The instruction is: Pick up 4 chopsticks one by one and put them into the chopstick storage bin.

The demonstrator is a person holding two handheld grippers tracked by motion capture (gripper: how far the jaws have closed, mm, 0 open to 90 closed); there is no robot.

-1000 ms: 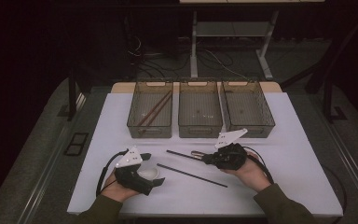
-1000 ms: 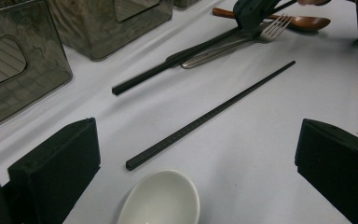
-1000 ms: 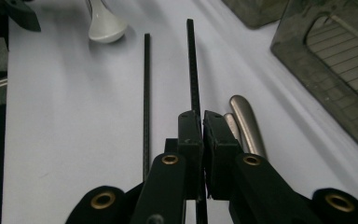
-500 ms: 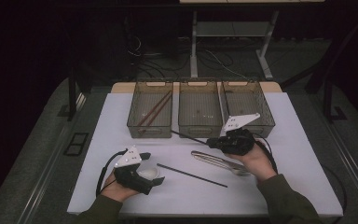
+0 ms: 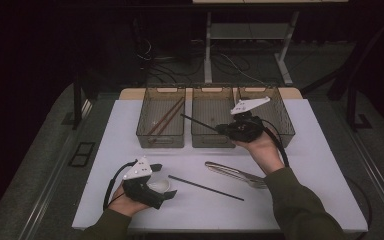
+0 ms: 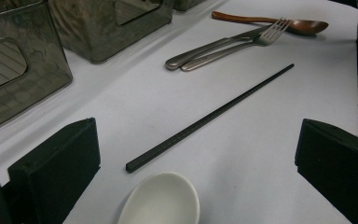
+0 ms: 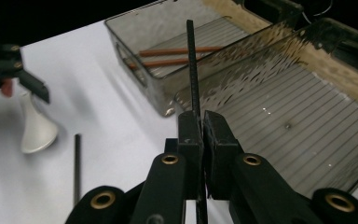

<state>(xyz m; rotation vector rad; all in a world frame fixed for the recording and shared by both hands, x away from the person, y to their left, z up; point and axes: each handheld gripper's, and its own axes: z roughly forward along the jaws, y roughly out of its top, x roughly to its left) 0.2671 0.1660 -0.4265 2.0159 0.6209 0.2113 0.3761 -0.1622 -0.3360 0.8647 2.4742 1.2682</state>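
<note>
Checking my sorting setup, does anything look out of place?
Nothing spilled or damaged. The black chopsticks are split up: one lies loose on the table, the other is clamped in the right gripper over the bins.

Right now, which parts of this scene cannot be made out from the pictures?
- White spoon: left gripper view, bottom edge cuts off its bowl; in the high view the left gripper covers part of it.
- Black chopstick held by the right gripper: right gripper view, its lower end is hidden between the jaws.
- Fork: high view, the sleeve hides its tines.
</note>
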